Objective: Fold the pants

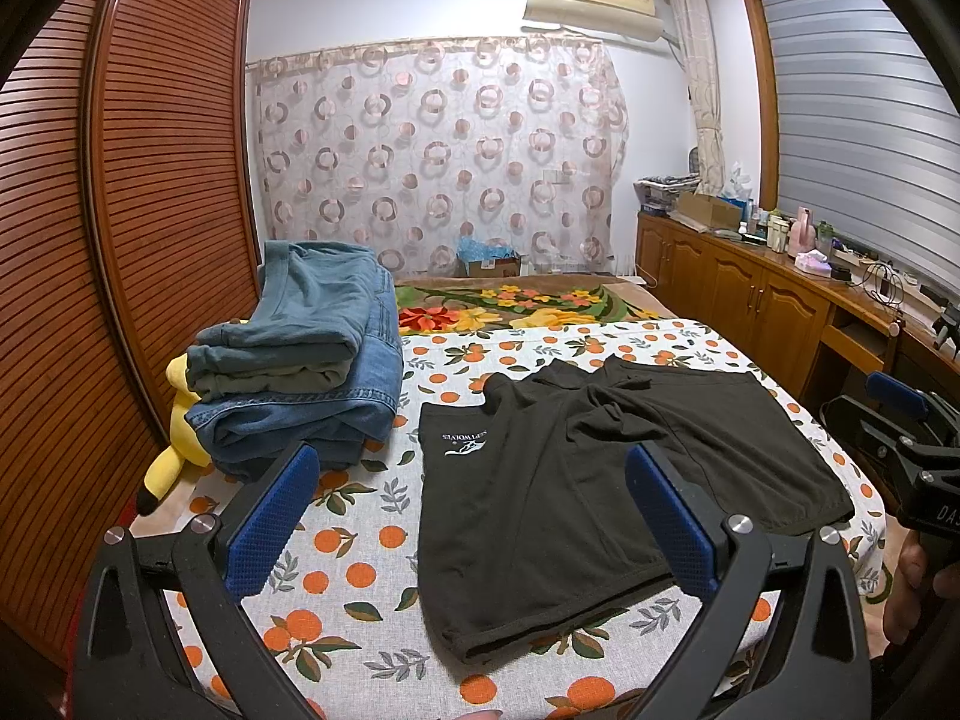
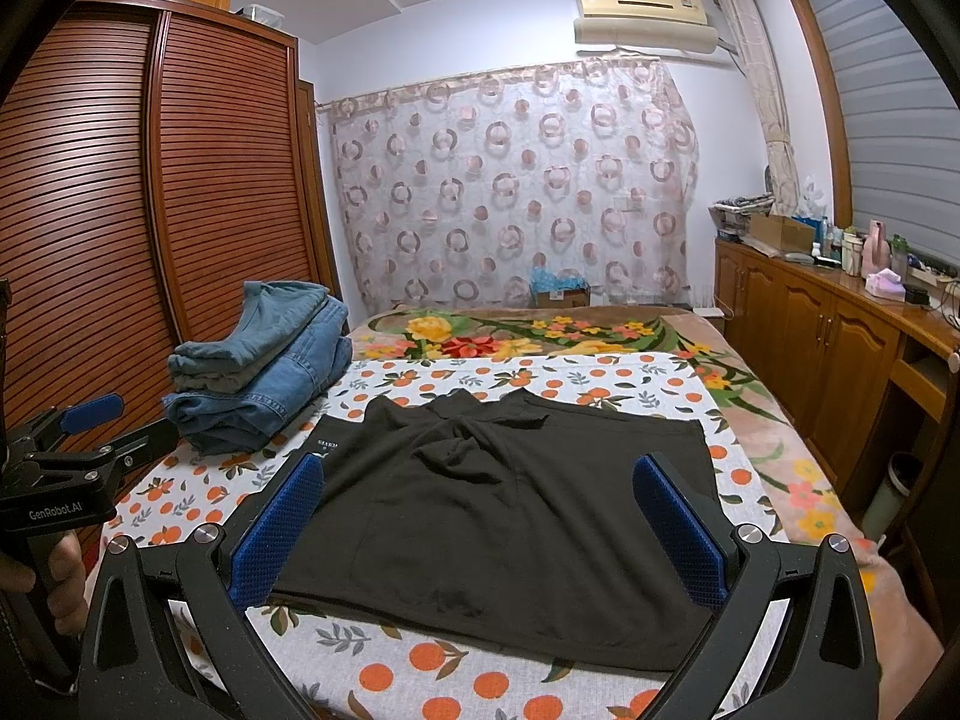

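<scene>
Black shorts (image 1: 600,480) lie spread flat on the orange-print sheet (image 1: 360,570), with a white logo near their left edge. They also show in the right wrist view (image 2: 498,516). My left gripper (image 1: 474,516) is open and empty, held above the near left part of the shorts. My right gripper (image 2: 480,531) is open and empty, held above the near edge of the shorts. The right gripper also shows at the right edge of the left wrist view (image 1: 900,420), and the left gripper at the left edge of the right wrist view (image 2: 78,426).
A stack of folded jeans and pants (image 1: 300,360) sits at the bed's left, on a yellow plush toy (image 1: 174,444). A wooden slatted wardrobe (image 1: 90,240) stands to the left. A wooden cabinet (image 1: 750,294) with clutter runs along the right. A floral blanket (image 1: 510,300) lies beyond.
</scene>
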Tool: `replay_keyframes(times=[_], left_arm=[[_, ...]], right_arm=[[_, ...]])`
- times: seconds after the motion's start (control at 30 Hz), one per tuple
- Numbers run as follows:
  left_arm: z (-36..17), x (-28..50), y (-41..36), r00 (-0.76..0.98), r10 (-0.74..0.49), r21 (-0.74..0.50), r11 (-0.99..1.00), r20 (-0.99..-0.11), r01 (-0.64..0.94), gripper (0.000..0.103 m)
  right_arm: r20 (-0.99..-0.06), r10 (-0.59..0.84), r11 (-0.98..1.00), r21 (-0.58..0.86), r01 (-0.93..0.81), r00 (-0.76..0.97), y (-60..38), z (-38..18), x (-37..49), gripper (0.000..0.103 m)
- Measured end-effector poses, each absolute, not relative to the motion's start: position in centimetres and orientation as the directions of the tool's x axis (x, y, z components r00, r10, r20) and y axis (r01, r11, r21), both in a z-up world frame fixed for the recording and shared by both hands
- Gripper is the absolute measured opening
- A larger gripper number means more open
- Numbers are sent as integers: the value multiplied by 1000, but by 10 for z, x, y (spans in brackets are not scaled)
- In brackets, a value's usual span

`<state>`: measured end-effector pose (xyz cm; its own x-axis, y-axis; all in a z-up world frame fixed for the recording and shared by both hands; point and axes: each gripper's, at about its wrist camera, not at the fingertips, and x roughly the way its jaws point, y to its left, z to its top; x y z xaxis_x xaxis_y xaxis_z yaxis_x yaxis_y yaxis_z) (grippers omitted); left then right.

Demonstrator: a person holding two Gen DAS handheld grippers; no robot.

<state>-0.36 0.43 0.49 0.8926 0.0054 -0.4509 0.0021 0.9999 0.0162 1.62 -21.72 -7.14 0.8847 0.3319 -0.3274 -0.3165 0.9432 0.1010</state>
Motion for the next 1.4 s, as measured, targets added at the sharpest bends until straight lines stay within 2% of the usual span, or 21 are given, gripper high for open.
replay_keyframes(times=[0.87, 1.07, 1.4], left_arm=[[5, -4, 4, 893, 4, 16, 1000, -449, 3, 102], [18, -1, 5, 882, -7, 12, 1000, -472, 14, 102], [-1, 14, 5, 852, -23, 8, 999, -524, 32, 102]], right_arm=[[-326, 332, 943, 101, -317, 885, -216, -71, 17, 103], [-333, 331, 944, 99, -316, 883, -215, -72, 18, 103], [-363, 323, 946, 108, -305, 874, -217, -78, 24, 103]])
